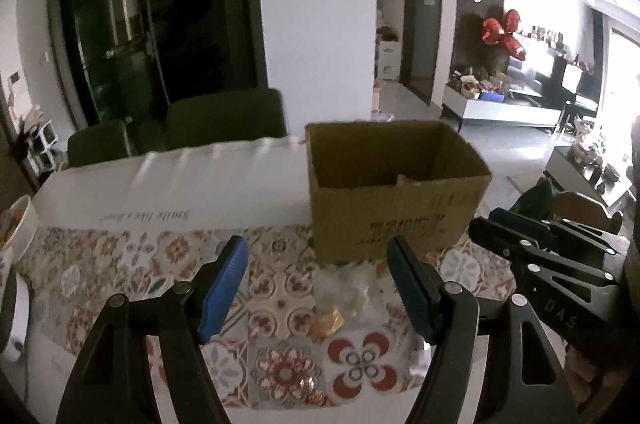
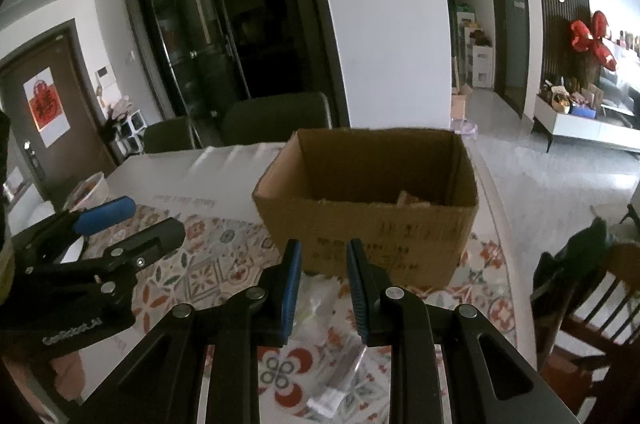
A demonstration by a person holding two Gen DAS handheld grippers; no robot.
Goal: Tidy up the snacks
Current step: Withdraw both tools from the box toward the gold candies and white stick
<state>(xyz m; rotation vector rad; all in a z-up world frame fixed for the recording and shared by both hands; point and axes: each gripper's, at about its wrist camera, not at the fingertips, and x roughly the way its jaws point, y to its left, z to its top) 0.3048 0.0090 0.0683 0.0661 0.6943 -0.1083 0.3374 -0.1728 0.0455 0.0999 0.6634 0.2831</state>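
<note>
The left claw (image 1: pixel 318 288) is hanging wide apart above clear-wrapped snacks (image 1: pixel 352 298) lying on the worktop (image 1: pixel 224 180) before the cardboard box (image 1: pixel 396 212). The right claw (image 2: pixel 323 290) is hovering narrowly parted, gripping nothing.

The left gripper (image 1: pixel 318 258) has its two blue-padded fingers (image 1: pixel 224 288) spread wide apart, and nothing is between them. The right gripper (image 2: pixel 324 264) has its fingers (image 2: pixel 291 288) closer together, with a narrow gap that holds nothing. Both point forward, side by side and near each other. In each wrist view the other gripper shows at the edge.
</note>
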